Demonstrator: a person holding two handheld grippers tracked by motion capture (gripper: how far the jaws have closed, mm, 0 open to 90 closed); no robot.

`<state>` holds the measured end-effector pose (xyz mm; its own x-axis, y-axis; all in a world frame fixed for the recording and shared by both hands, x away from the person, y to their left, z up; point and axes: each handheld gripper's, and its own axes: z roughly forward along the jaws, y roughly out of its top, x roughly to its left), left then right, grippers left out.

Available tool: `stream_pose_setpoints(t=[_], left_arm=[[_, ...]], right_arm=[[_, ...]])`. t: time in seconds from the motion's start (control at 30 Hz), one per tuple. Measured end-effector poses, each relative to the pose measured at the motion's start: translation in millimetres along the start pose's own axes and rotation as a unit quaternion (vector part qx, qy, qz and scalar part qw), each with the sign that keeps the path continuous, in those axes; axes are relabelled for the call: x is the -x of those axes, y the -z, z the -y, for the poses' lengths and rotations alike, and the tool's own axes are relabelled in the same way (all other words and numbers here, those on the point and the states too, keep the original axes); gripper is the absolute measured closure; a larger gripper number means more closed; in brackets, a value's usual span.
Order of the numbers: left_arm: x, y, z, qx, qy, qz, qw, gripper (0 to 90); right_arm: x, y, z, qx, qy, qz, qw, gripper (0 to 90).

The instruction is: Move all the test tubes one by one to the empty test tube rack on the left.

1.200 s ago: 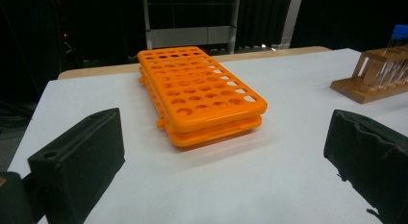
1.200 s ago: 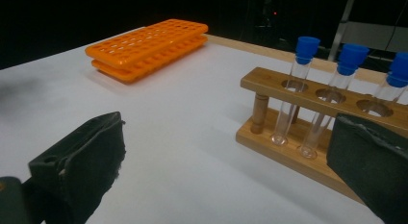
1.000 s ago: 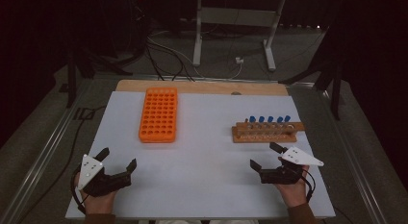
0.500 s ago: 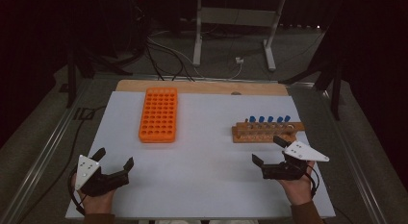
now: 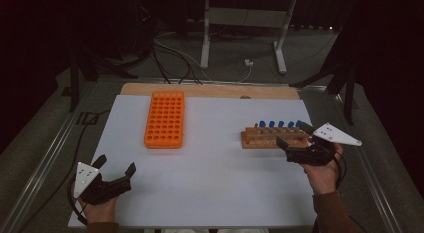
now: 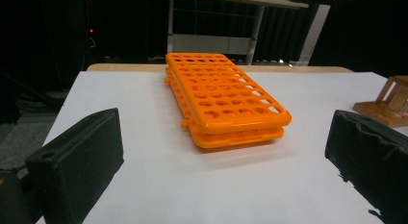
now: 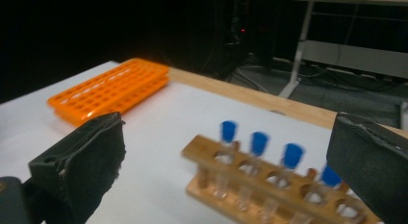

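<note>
An orange tube rack [image 5: 164,119] with several empty holes lies flat on the white table top [image 5: 210,168], left of centre; it fills the middle of the left gripper view [image 6: 223,99] and sits far left in the right gripper view [image 7: 110,89]. A wooden rack [image 5: 275,135] holds several blue-capped tubes [image 7: 258,143] at the right. My right gripper [image 5: 294,136] hangs open just in front of and partly over that wooden rack [image 7: 269,185]. My left gripper [image 5: 116,168] is open near the table's front left corner, nothing between its jaws.
A wooden strip [image 5: 210,90] borders the table's far edge. Beyond it stand a metal stand [image 5: 245,23] and loose cables [image 5: 175,53] on a dark floor. Metal rails [image 5: 45,158] run along the table's sides. A corner of the wooden rack [image 6: 389,106] shows at the right of the left gripper view.
My right gripper has moved forward and a little right, up to the wooden rack. The left gripper has barely shifted. Both stayed open.
</note>
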<state>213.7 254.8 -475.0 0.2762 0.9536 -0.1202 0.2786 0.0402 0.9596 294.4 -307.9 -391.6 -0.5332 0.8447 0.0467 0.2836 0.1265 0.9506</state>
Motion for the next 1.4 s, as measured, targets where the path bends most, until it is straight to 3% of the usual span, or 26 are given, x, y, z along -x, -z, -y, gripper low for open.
stream_pose_setpoints(t=[0.2,0.37,0.47,0.6,0.67,0.7,0.77,0.9,1.13,1.27,1.4], left_arm=[[-2.1,-1.2,1.1,-0.002,0.007,-0.001,1.0000,0.9],[-2.5,-1.6,1.5,-0.002,0.011,0.000,0.9999,0.9],[-2.8,-1.8,1.8,-0.001,0.013,-0.002,0.9999,0.9],[-3.7,-2.8,2.5,-0.005,0.015,-0.002,0.9999,0.9],[-3.5,-3.3,2.9,-0.005,0.017,-0.002,0.9998,0.9],[-3.5,-3.5,3.1,-0.005,0.017,-0.002,0.9998,0.9],[-3.0,-3.9,3.3,-0.005,0.017,-0.002,0.9998,0.9],[-2.7,-4.1,3.3,-0.006,0.015,0.000,0.9999,0.9],[-2.5,-3.9,3.4,-0.006,0.015,0.000,0.9999,1.0],[-2.6,-4.1,3.6,-0.007,0.014,0.001,0.9999,1.0],[-2.8,-4.3,3.7,-0.008,0.013,0.000,0.9999,0.9]], right_arm=[[18.7,-2.1,-9.8,-0.003,-0.008,0.026,0.9996,0.0],[39.4,-2.1,-12.4,-0.005,-0.020,0.051,0.9985,6.9],[56.3,-5.5,-5.5,-0.010,-0.034,0.070,0.9969,14.9],[68.2,-10.5,0.3,-0.018,-0.043,0.076,0.9960,20.5],[76.4,-17.8,6.3,-0.032,-0.049,0.083,0.9948,29.0],[76.4,-17.8,6.3,-0.032,-0.049,0.083,0.9948,29.0],[81.9,-25.7,11.9,-0.046,-0.055,0.103,0.9921,45.7],[87.8,-35.2,19.5,-0.064,-0.061,0.110,0.9900,56.3],[89.9,-45.3,31.3,-0.082,-0.072,0.100,0.9890,62.3],[91.6,-54.1,41.8,-0.105,-0.079,0.103,0.9860,68.7],[89.9,-58.2,45.7,-0.114,-0.077,0.101,0.9853,74.4]])
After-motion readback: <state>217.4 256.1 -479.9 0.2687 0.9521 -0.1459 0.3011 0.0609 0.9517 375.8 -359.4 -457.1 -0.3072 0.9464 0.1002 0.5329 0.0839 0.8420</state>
